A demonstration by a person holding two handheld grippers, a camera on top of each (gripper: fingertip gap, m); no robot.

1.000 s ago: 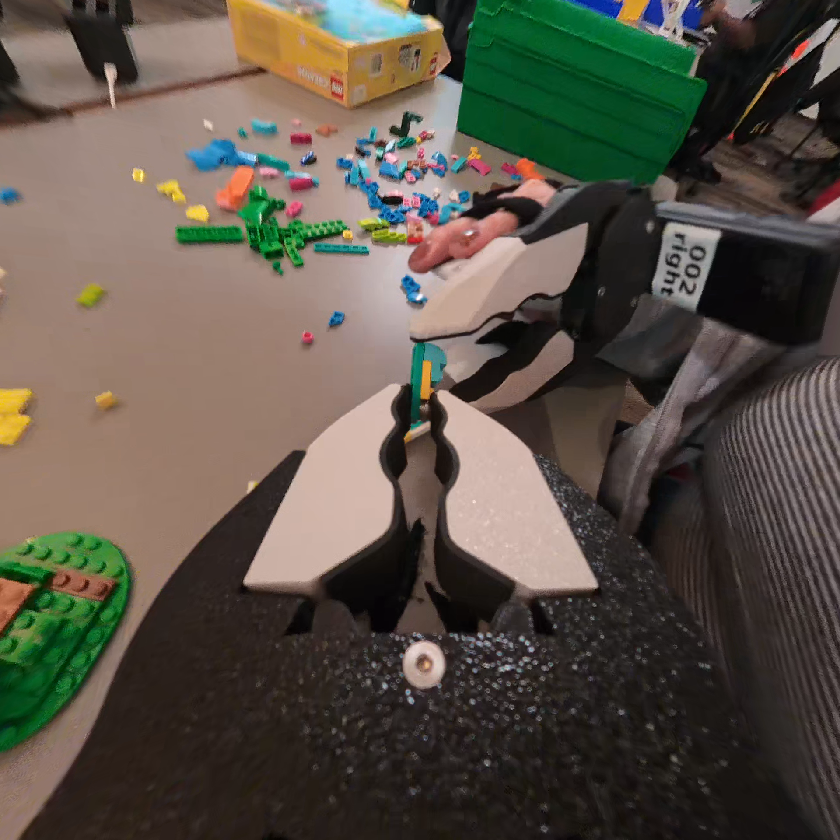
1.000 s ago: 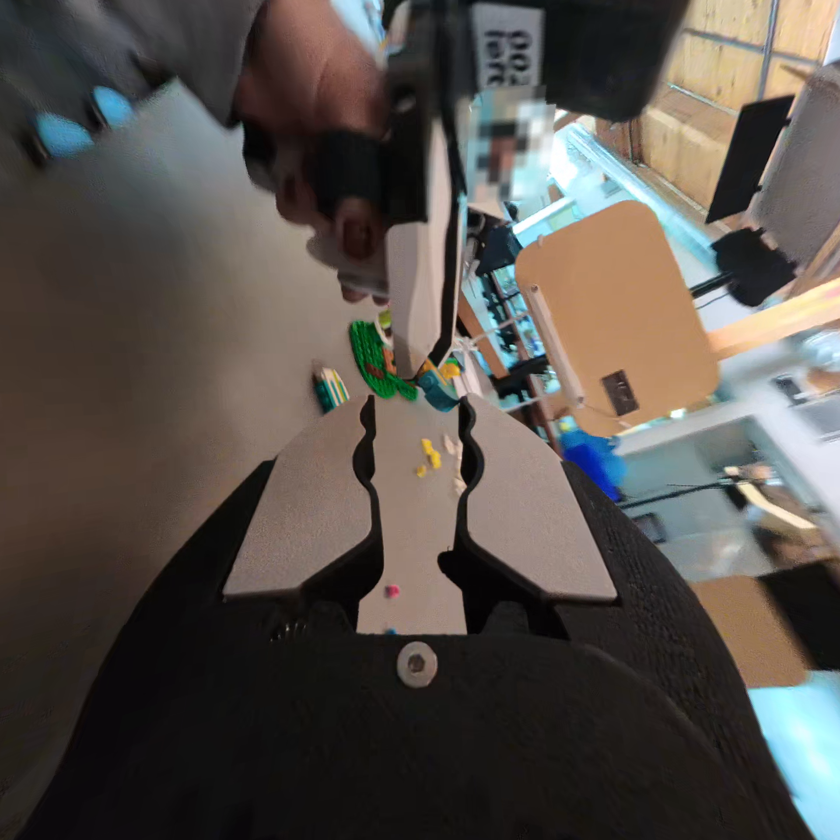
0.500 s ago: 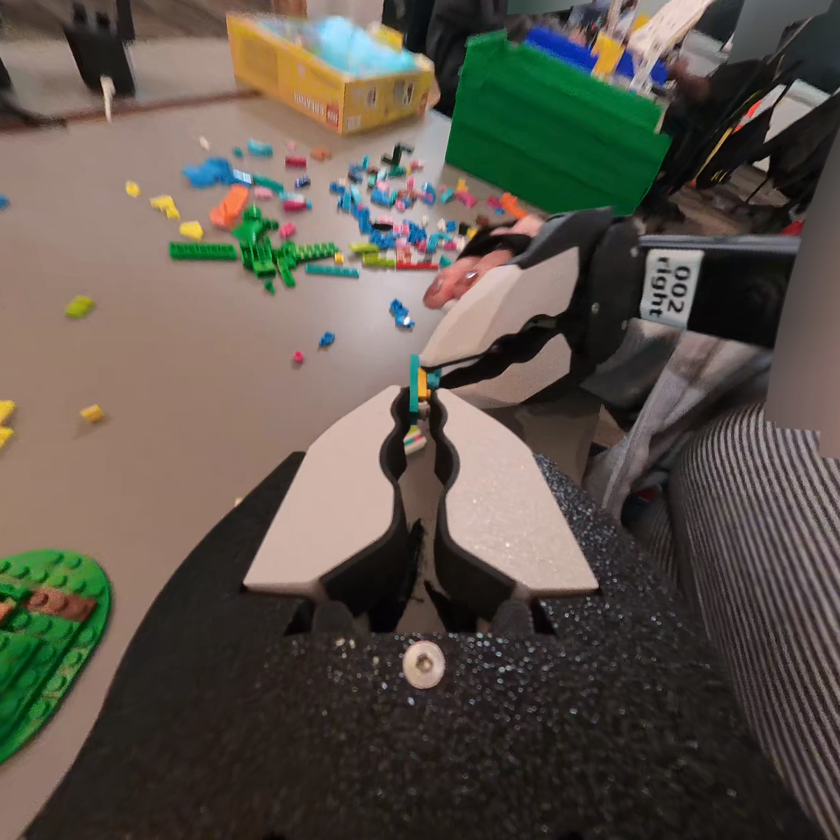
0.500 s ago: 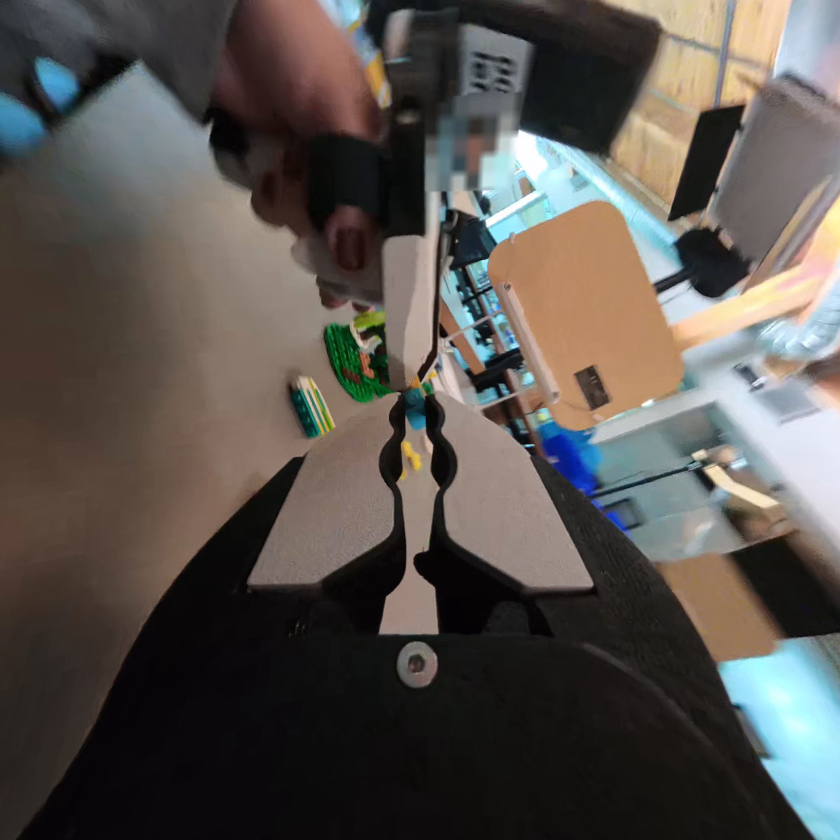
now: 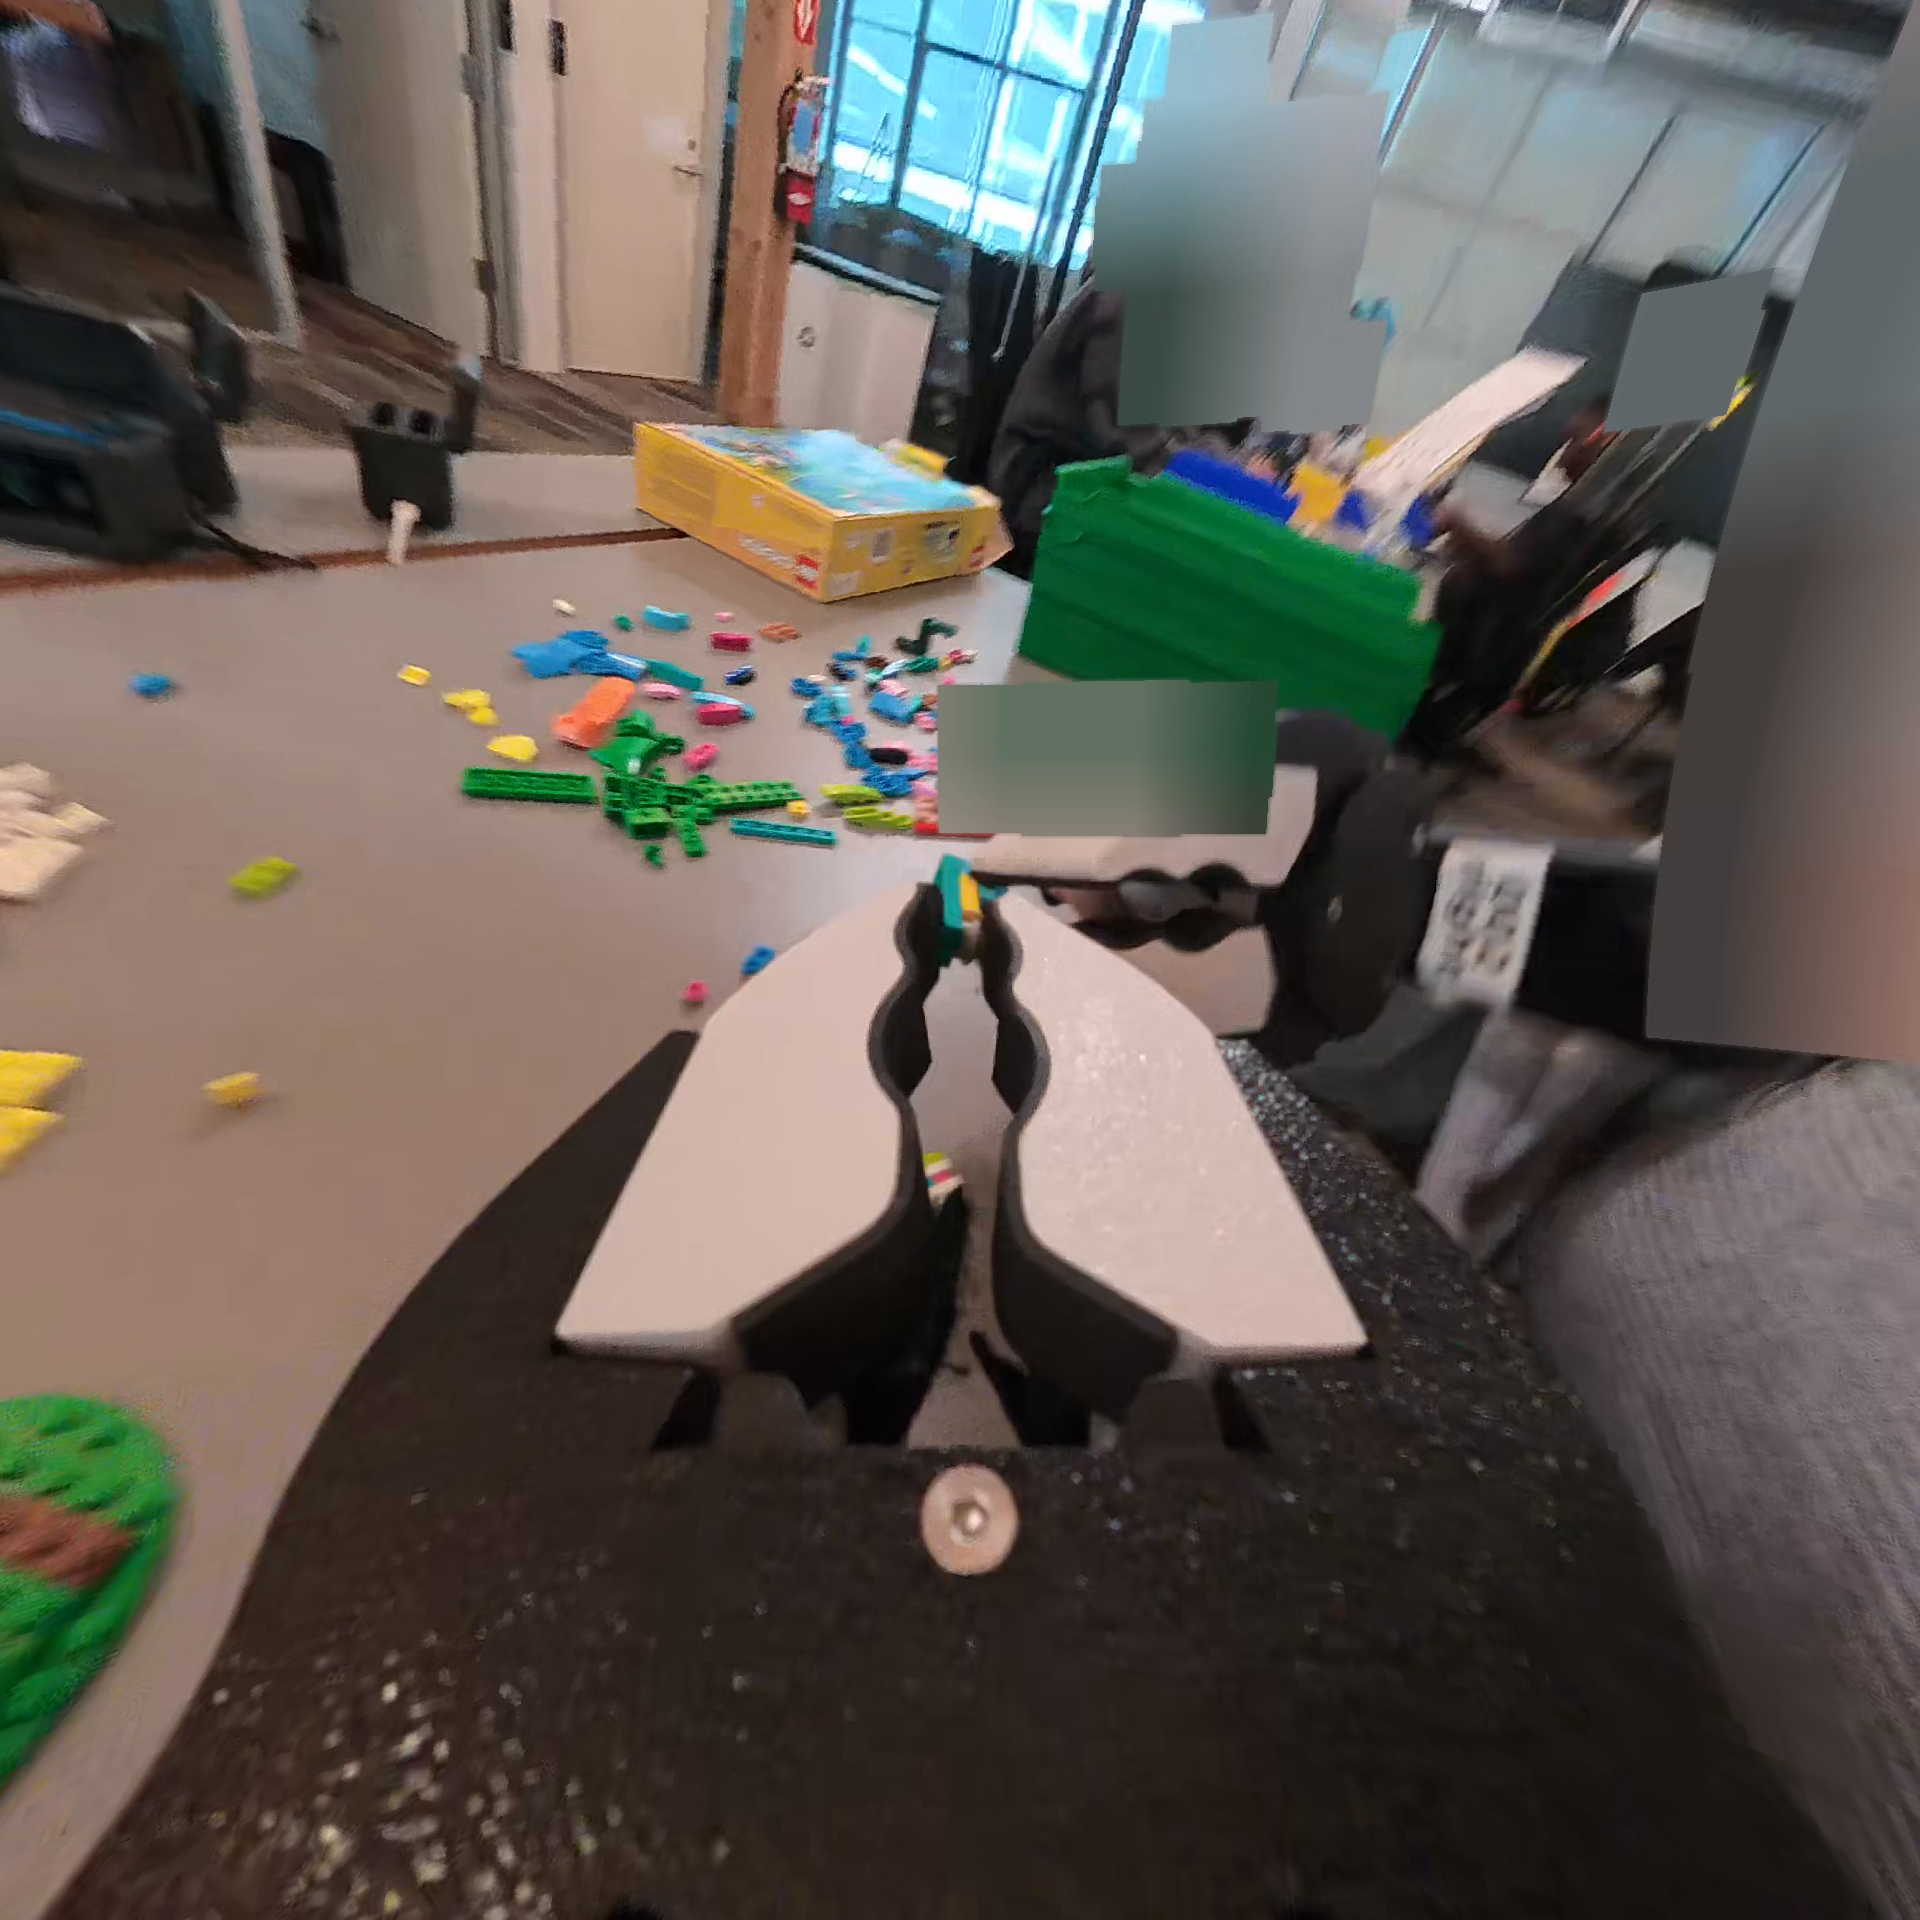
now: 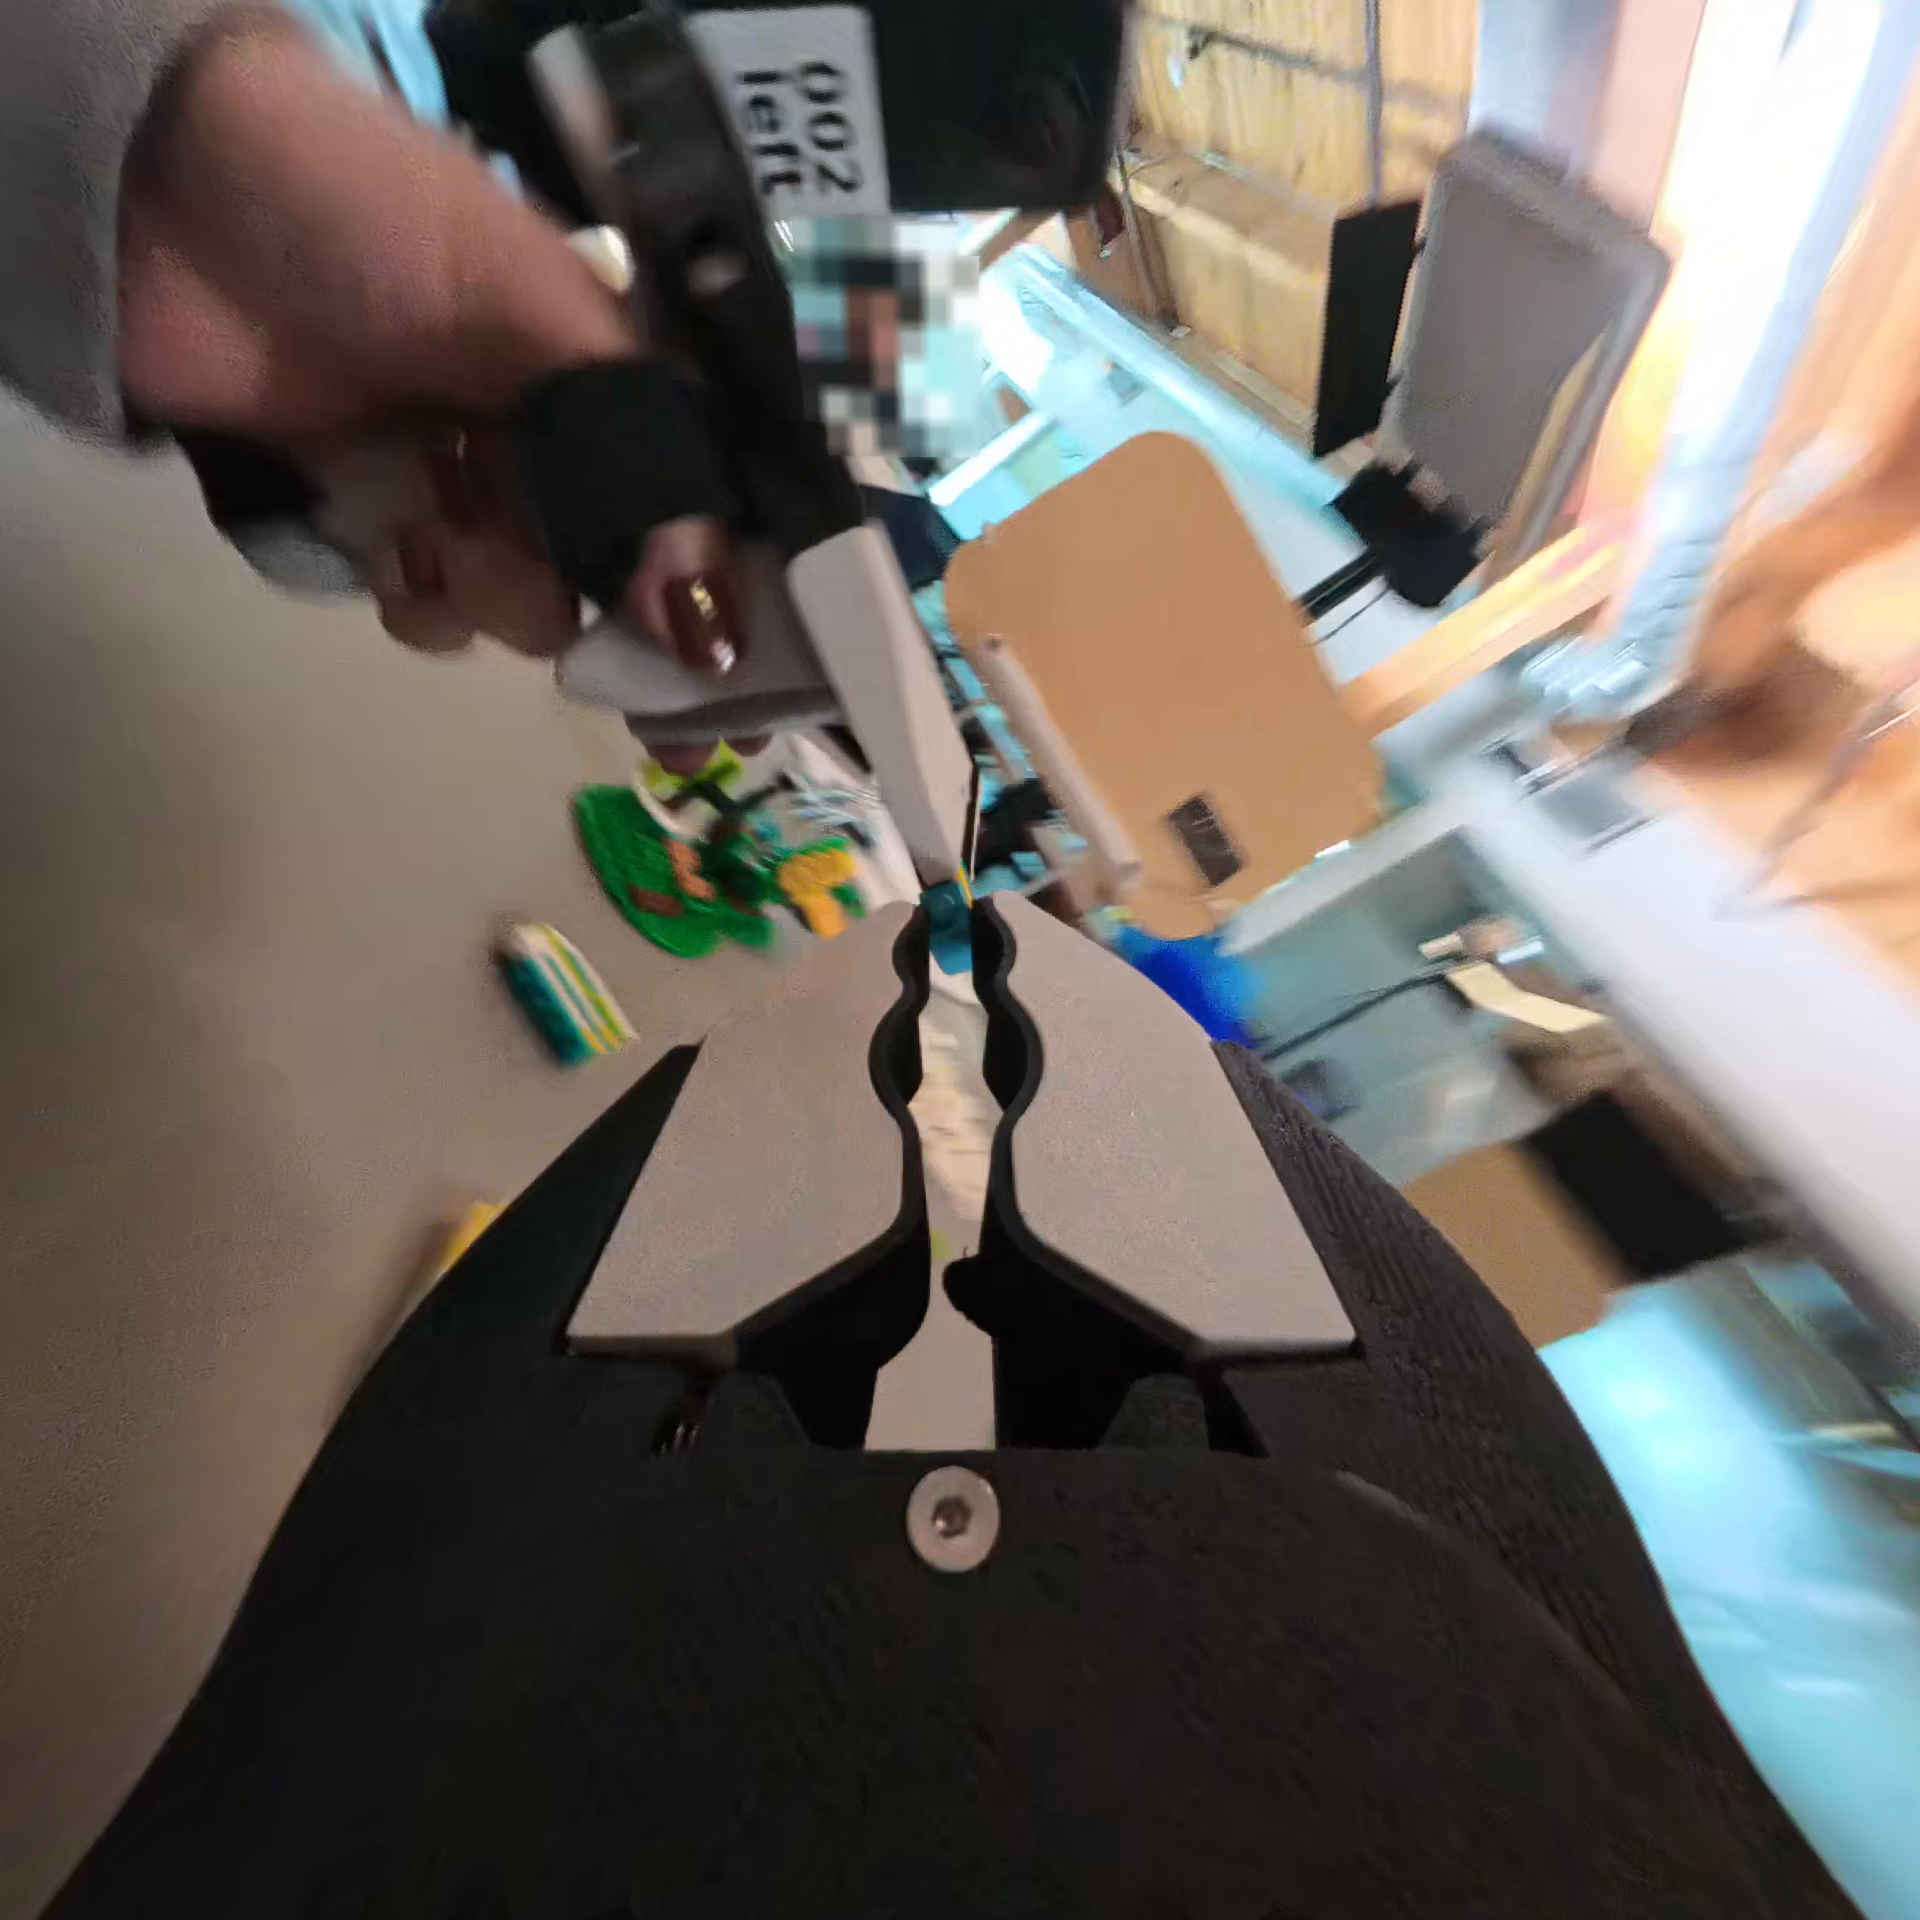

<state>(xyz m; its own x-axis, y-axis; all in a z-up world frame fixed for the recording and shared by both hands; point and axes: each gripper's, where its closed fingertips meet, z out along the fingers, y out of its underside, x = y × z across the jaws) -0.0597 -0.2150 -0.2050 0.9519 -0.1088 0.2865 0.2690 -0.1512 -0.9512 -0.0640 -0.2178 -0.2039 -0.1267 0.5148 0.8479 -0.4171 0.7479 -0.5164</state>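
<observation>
Above the bench [image 5: 312,987], right gripper [image 6: 951,925] has just closed its fingers narrow on the teal-yellow brick piece [image 5: 958,902] that the left gripper [image 5: 958,920] also pinches; both now share it.

Glossy plastic bricks [image 5: 665,800], matt tabletop [image 5: 364,987]

Two hand-held grippers: the left hand-held gripper [image 5: 958,920] and the right hand-held gripper [image 6: 951,925]. One small teal-and-yellow brick assembly [image 5: 954,906] sits where their tips meet. One yellow box [image 5: 821,509], one green bin [image 5: 1226,613] and one round green baseplate [image 5: 62,1558] stand on the counter [image 5: 416,987]. One striped brick stack [image 6: 566,992]. Loose bricks [image 5: 665,748]: dozens, too blurred to count.
</observation>
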